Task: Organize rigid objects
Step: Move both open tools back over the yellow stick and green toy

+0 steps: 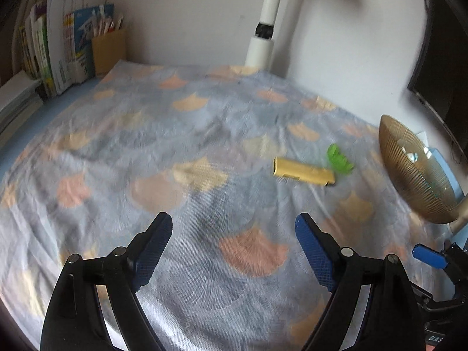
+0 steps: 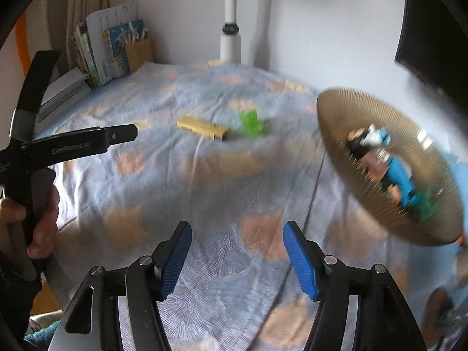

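Left hand-held gripper (image 1: 234, 225) hovers with jaws spread, empty, above the patterned table (image 1: 146, 146). Centre-right: yellow block (image 1: 302, 171) touching a green toy (image 1: 339, 161). Right: gold bowl (image 2: 389, 169) holding figurines; right hand-held gripper (image 2: 237, 234) likewise spread, empty.

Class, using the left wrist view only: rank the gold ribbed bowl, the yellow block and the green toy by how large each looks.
1. gold ribbed bowl, clearly largest, though it sits nearer the camera.
2. yellow block.
3. green toy, blurred and only slightly smaller than the block, so that gap is uncertain.
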